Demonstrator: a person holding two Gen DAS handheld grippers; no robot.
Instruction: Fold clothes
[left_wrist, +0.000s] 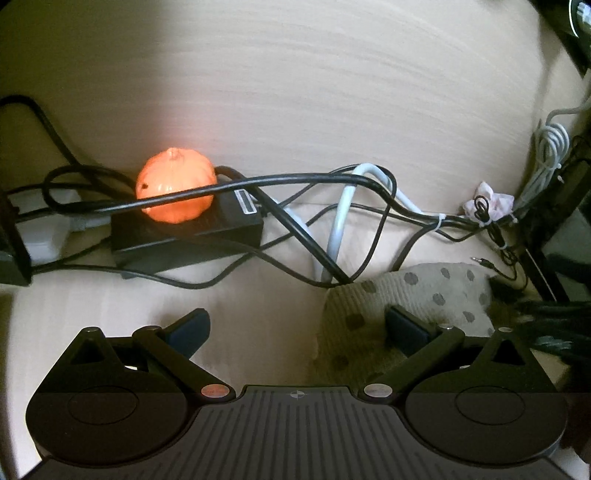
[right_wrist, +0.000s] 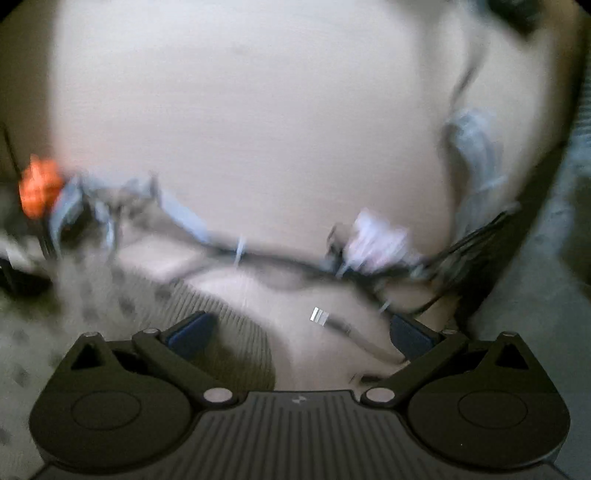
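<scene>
Cloth (left_wrist: 413, 295), beige with grey dots, lies at lower right of my left wrist view, under my left tool (left_wrist: 299, 328), whose fingers stand wide apart, holding nothing. My right tool (right_wrist: 299, 332) is equally spread and empty, the same cloth (right_wrist: 155, 306) blurred at lower left. Beyond on the tabletop (left_wrist: 295, 110): tangled cables (left_wrist: 295, 184), a black power brick (left_wrist: 184, 236), an orange ball (left_wrist: 175, 190). No writing is legible to me.

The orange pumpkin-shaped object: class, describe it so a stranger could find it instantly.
Look along the back of the pale table, where tangled black cables run. Toward the left sits a black power brick, and the orange pumpkin-shaped object rests on it. It is the only bright, round thing there.
</scene>
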